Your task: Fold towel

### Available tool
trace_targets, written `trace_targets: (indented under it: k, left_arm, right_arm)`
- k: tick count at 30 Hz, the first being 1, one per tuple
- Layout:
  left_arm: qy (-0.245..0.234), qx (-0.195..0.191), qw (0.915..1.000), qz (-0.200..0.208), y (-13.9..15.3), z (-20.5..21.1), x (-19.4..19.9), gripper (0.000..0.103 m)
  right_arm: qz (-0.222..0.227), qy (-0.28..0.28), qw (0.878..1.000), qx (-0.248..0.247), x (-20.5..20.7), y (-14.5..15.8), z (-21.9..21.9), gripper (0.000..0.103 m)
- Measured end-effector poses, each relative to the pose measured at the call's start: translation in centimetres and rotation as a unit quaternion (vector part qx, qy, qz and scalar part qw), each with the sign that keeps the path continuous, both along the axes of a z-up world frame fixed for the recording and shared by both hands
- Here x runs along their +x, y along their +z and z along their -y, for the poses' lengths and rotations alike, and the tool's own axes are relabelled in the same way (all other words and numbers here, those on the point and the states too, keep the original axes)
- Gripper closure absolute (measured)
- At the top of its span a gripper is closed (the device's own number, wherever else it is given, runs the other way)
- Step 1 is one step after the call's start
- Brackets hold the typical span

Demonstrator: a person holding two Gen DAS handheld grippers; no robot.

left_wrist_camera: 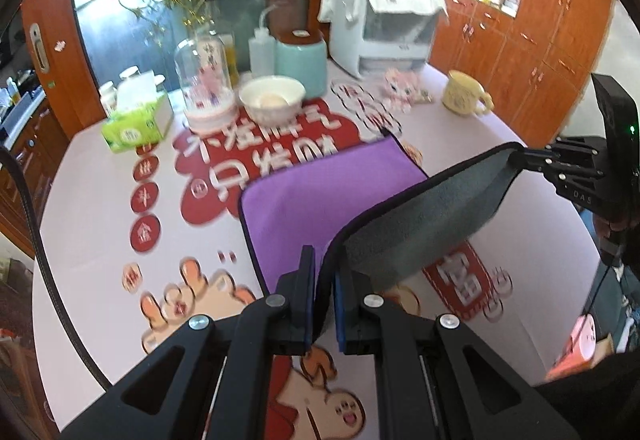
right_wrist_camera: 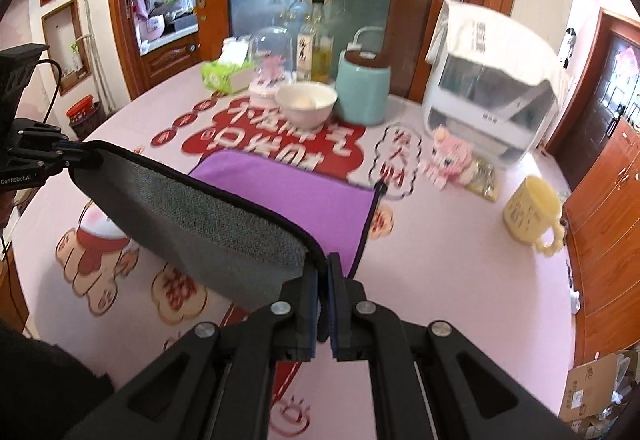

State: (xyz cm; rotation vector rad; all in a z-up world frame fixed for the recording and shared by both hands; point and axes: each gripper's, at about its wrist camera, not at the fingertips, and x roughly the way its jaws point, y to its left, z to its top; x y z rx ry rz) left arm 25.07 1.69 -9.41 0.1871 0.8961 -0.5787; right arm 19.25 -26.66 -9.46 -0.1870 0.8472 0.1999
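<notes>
Presently, item: towel (left_wrist_camera: 332,200), purple face, grey underside, dark piping. Left gripper (left_wrist_camera: 325,304) clenched on one near corner; right gripper (right_wrist_camera: 323,304) clenched on the other. Near edge hangs lifted between the two tongs, grey side showing; far half lies flat on the printed tablecloth (right_wrist_camera: 440,260) ahead of both. Step, by judgement: first fold, mid-carry. Next move calls for both tongs travelling forward together, level, lowering near edge onto far edge, short of the white bowl (right_wrist_camera: 306,105).
</notes>
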Motion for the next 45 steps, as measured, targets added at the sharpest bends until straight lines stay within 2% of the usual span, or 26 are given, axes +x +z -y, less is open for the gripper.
trace_targets:
  k: [6,12,16,27,31,33,36,37,40,45]
  left_arm:
    - [0.019,-0.008,0.9995,0.026,0.5,0.6,3.9,0.097]
    - [0.045,-0.013,0.9985,0.026,-1.2,1.3,7.9,0.097]
    - [0.062,-0.016,0.9979,0.011,-3.3,1.6,10.3,0.097]
    - [0.094,0.026,0.9928,-0.069,-11.4,2.7,16.1,0.096]
    - [0.102,0.033,0.9906,-0.085,-13.1,2.8,17.1,0.094]
    - [0.111,0.029,0.9887,-0.097,-13.7,2.6,17.6,0.090]
    - [0.124,0.032,0.9864,-0.103,-14.3,2.4,18.0,0.085]
    - [0.126,0.032,0.9861,-0.104,-14.4,2.3,17.9,0.085]
    - [0.132,0.030,0.9855,-0.102,-14.0,2.0,17.7,0.079]
    - [0.148,0.029,0.9843,-0.092,-12.5,1.2,16.2,0.069]
  right_arm:
    - [0.022,-0.013,1.000,-0.001,3.3,0.5,0.3,0.099]
    - [0.033,-0.025,0.999,0.006,6.8,-0.2,0.7,0.099]
    - [0.026,-0.026,0.999,0.007,9.5,-1.8,0.9,0.099]
    - [-0.032,-0.029,0.999,0.013,15.7,-8.4,1.1,0.099]
    - [-0.048,-0.039,0.998,0.015,17.0,-10.3,1.3,0.099]
    - [-0.054,-0.045,0.997,0.019,17.2,-10.9,1.4,0.097]
    - [-0.065,-0.061,0.996,0.026,17.6,-11.6,1.6,0.092]
    - [-0.066,-0.065,0.995,0.026,17.7,-11.8,1.7,0.086]
    - [-0.079,-0.082,0.993,0.022,17.8,-12.1,1.8,0.057]
    - [-0.081,-0.098,0.992,0.015,17.0,-11.3,2.0,0.044]
